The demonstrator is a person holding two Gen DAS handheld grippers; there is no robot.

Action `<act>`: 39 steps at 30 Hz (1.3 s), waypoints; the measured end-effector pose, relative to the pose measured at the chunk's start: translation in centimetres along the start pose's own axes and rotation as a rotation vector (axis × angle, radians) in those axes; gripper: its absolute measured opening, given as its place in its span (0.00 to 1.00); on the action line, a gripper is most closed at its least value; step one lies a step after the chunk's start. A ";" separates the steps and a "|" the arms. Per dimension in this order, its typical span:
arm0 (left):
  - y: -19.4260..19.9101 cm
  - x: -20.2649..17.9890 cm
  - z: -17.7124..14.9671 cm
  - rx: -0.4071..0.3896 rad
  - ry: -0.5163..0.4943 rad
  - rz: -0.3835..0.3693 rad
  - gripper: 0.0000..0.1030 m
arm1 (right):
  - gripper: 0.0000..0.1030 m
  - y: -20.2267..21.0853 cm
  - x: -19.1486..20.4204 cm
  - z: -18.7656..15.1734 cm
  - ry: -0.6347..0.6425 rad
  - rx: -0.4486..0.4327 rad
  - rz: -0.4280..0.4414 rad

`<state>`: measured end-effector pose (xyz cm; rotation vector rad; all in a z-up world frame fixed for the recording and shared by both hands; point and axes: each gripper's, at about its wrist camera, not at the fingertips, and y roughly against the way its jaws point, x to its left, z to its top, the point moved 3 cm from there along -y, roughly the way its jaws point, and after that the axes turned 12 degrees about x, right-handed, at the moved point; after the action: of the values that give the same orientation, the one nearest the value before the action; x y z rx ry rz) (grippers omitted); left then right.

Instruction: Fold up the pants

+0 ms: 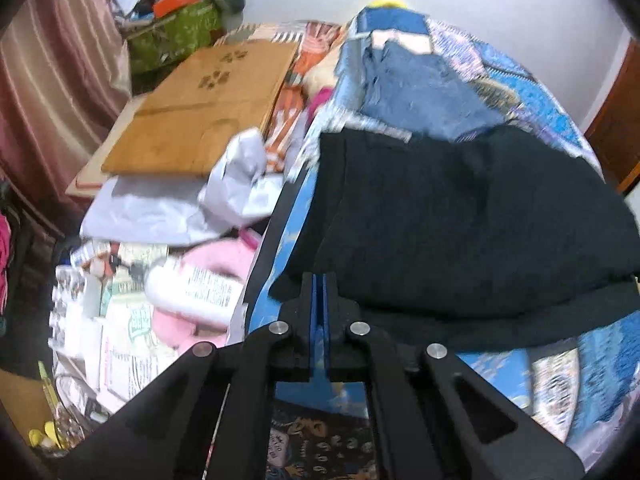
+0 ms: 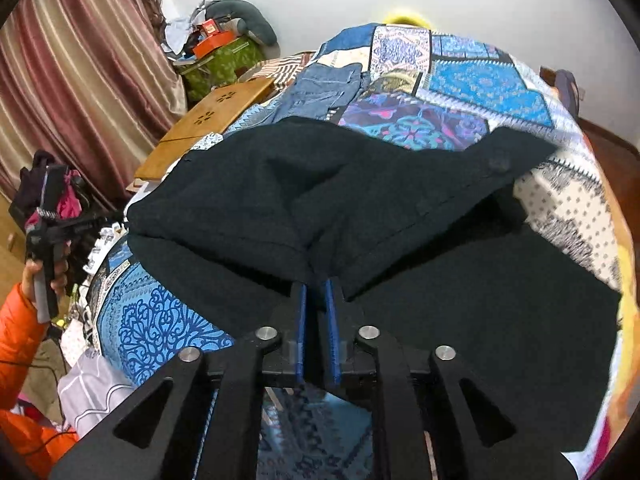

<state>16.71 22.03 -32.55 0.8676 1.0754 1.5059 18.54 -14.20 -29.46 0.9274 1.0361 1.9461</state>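
Observation:
Dark pants (image 2: 360,200) lie on the patchwork bedspread (image 2: 480,80), with one part lifted and folded over the rest. My right gripper (image 2: 316,292) is shut on a fold of the pants and holds that edge up. My left gripper (image 1: 320,284) has its blue pads pressed together at the near left corner of the pants (image 1: 460,220); the view is blurred and it seems to pinch that edge. The left gripper also shows at the far left of the right wrist view (image 2: 48,216), in a hand with an orange sleeve.
Folded blue jeans (image 2: 324,88) lie on the bed beyond the pants. A wooden lap table (image 1: 200,108) and a heap of clutter, with a white bottle (image 1: 192,292) and pink slippers, sit left of the bed. A curtain (image 2: 80,80) hangs at the left.

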 end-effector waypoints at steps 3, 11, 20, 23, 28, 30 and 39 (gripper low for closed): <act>1.9 -1.2 1.5 -0.046 -0.021 -0.006 0.06 | 0.36 1.7 -0.3 -0.2 0.008 -0.022 -0.043; 3.7 -6.1 6.2 -0.097 -0.089 -0.031 0.40 | 0.47 6.0 -5.7 1.5 -0.074 -0.149 -0.155; 0.6 -12.9 11.0 -0.061 -0.129 -0.073 0.60 | 0.47 3.3 -16.1 4.6 -0.272 -0.110 -0.213; -1.4 -14.6 11.4 -0.023 -0.159 -0.068 0.62 | 0.47 1.1 -18.8 5.4 -0.308 -0.070 -0.216; -4.7 -16.6 10.9 0.053 -0.217 -0.041 0.62 | 0.47 -3.6 -21.9 6.0 -0.347 0.030 -0.195; -5.6 -17.0 10.5 0.066 -0.232 -0.030 0.63 | 0.47 -5.0 -22.2 6.0 -0.349 0.065 -0.178; -5.5 -16.8 10.3 0.065 -0.221 -0.009 0.68 | 0.09 -5.1 -20.7 5.9 -0.296 0.040 -0.145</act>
<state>31.33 7.79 -34.06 1.0470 0.9682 1.3389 34.61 -27.60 -36.67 1.0932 0.9438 1.6162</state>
